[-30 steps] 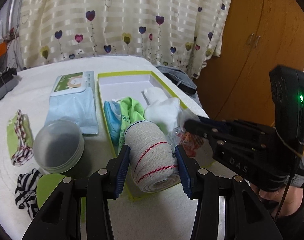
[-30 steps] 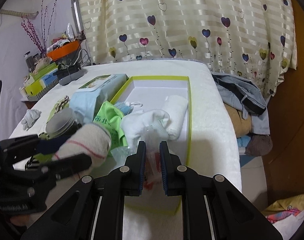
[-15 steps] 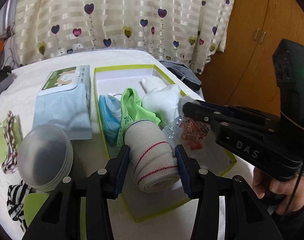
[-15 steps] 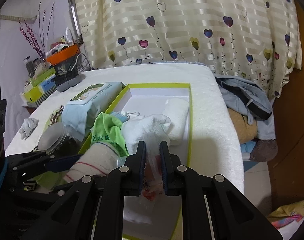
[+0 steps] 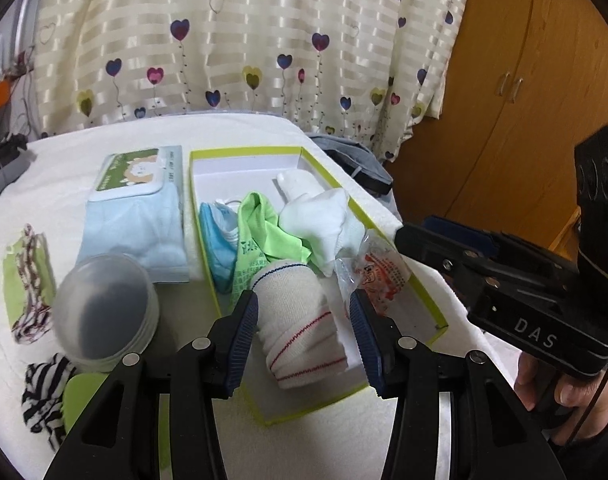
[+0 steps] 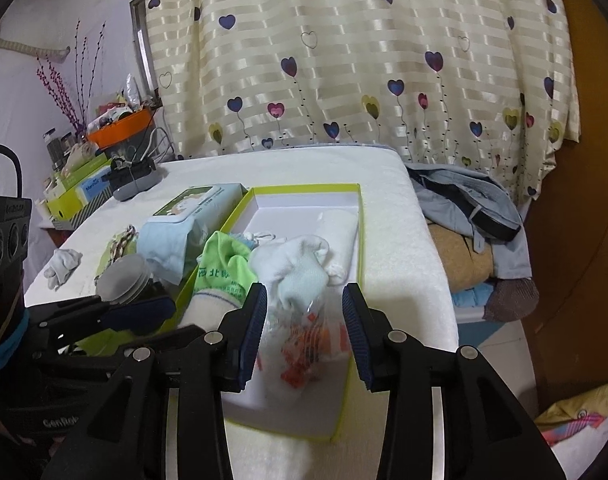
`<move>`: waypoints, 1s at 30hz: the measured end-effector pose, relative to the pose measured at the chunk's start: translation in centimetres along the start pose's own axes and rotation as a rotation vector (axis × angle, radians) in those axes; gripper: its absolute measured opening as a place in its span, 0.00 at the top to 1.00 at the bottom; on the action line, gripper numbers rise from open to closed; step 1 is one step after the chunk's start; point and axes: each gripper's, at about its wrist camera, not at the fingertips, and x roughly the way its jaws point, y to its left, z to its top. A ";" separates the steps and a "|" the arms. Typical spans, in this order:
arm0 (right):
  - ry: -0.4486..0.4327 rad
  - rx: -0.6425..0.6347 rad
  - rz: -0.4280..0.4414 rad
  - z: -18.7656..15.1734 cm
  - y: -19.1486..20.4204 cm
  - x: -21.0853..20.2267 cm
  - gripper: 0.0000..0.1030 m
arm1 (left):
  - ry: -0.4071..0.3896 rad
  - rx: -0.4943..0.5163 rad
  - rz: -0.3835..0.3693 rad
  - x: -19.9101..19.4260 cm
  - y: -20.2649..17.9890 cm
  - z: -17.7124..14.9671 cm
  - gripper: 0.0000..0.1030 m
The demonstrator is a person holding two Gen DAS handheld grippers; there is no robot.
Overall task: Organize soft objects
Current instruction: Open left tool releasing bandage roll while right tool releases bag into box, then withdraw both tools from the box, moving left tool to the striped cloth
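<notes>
The green-edged box (image 5: 388,236) on the bed is already more than half filled: a white rolled towel (image 5: 299,184) lies at its far end, with a white sock (image 5: 324,216), a bright green cloth (image 5: 259,228) and a blue mask (image 5: 215,236) bunched in front of it. The right gripper (image 6: 304,320) has just been opening its jaws, and the clear plastic packet with orange print (image 6: 304,344) lies loose between them on the box floor, the pads no longer pressing it, so that piece looks delivered. The left gripper (image 5: 304,320) has the rolled bandage (image 5: 299,316) between its pads over the near end of the box; they sit close on both sides of the roll, and I judge it gripped and not yet set down. Still outside the box, as far as I can see, are a striped black-and-white cloth (image 5: 43,392), a small patterned cloth on a green card (image 5: 27,276) and a white glove (image 6: 63,268) farther off. A pack of wet wipes (image 5: 135,208) and a stack of clear round lids (image 5: 107,312) sit just beside the box; whether they belong to the tidying I cannot tell. The surface is a white towelling cover (image 5: 344,440). Behind it hangs a cream striped curtain with hearts (image 5: 263,40), a wooden wardrobe (image 5: 524,80) stands to one side, folded clothes (image 6: 472,216) are piled past the edge, and a cluttered shelf with an orange tray (image 6: 119,132) lines the far wall.
</notes>
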 end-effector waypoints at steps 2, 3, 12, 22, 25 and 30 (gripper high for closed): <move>0.001 0.011 -0.003 -0.3 0.2 -0.7 0.60 | -0.014 0.001 0.002 -0.8 -0.1 -0.1 0.55; -0.001 0.012 -0.004 -0.5 0.4 -1.1 0.60 | -0.021 0.004 0.008 -1.3 -0.2 -0.2 0.55; -0.003 0.013 0.011 -1.9 3.1 -4.1 0.61 | -0.077 0.008 0.029 -5.6 0.1 -1.4 0.55; -0.007 -0.012 0.071 -3.6 7.1 -5.7 0.60 | -0.118 -0.022 0.070 -9.4 2.3 -3.4 0.55; -0.009 -0.022 0.077 -4.0 8.1 -5.8 0.56 | -0.121 -0.033 0.083 -10.2 3.3 -3.9 0.55; -0.011 -0.044 0.093 -4.5 9.9 -5.9 0.54 | -0.127 -0.057 0.101 -11.2 4.9 -5.0 0.55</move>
